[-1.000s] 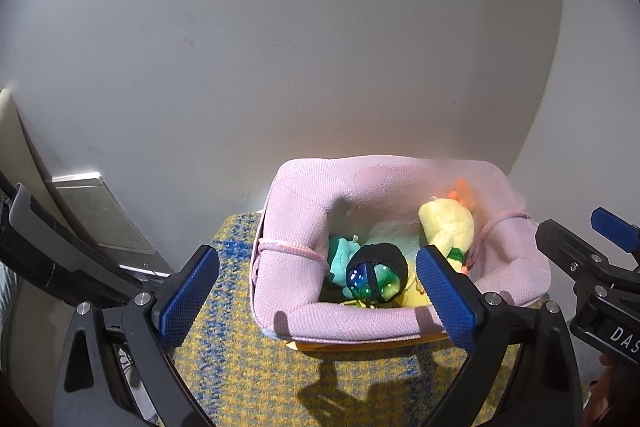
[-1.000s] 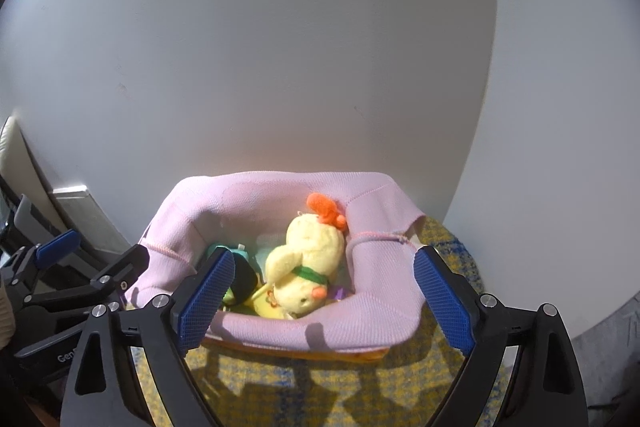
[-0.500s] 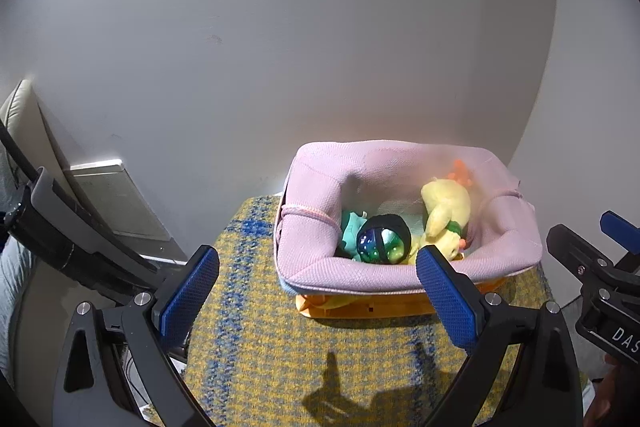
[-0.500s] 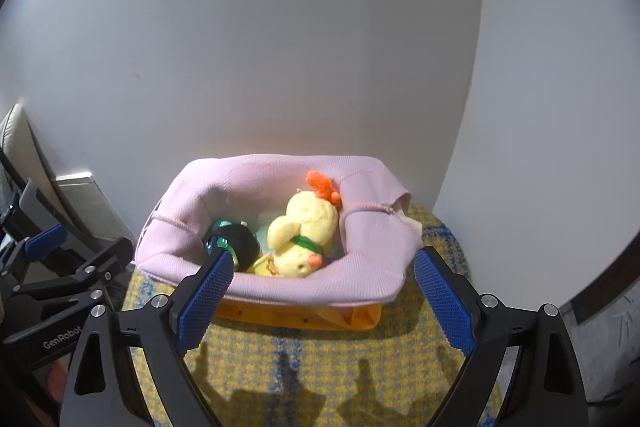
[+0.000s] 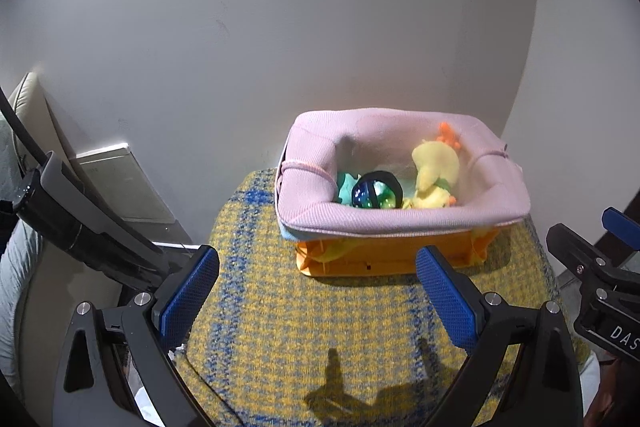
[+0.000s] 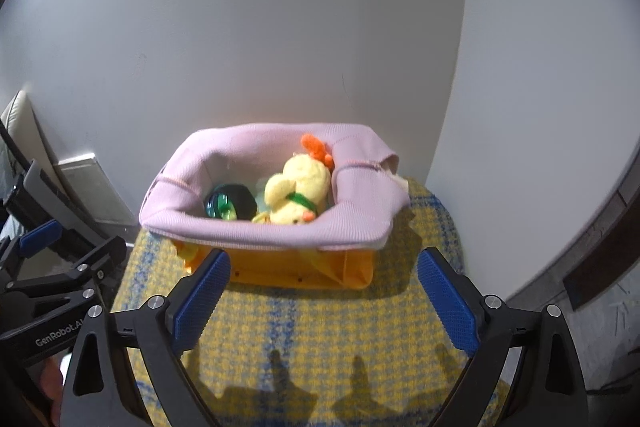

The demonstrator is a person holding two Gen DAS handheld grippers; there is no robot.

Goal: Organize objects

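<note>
An orange basket with a pink knitted liner (image 5: 400,223) (image 6: 276,231) stands against the wall on a yellow and blue checked cushion (image 5: 320,327) (image 6: 320,327). Inside lie a yellow plush chick with an orange crest (image 5: 434,171) (image 6: 298,189), a black ball with blue-green windows (image 5: 374,191) (image 6: 228,205) and a teal soft item (image 5: 345,185). My left gripper (image 5: 318,293) is open and empty, short of the basket. My right gripper (image 6: 324,293) is open and empty, also short of it.
A grey wall (image 5: 280,27) rises right behind the basket. A flat white panel (image 5: 120,183) leans on the wall at the left, with a black bar (image 5: 80,219) in front. Dark flooring (image 6: 600,287) shows at the right beyond the cushion.
Both grippers have drawn back and up from the basket, so it looks smaller and its orange base and more of the cushion show. Both stay open.
</note>
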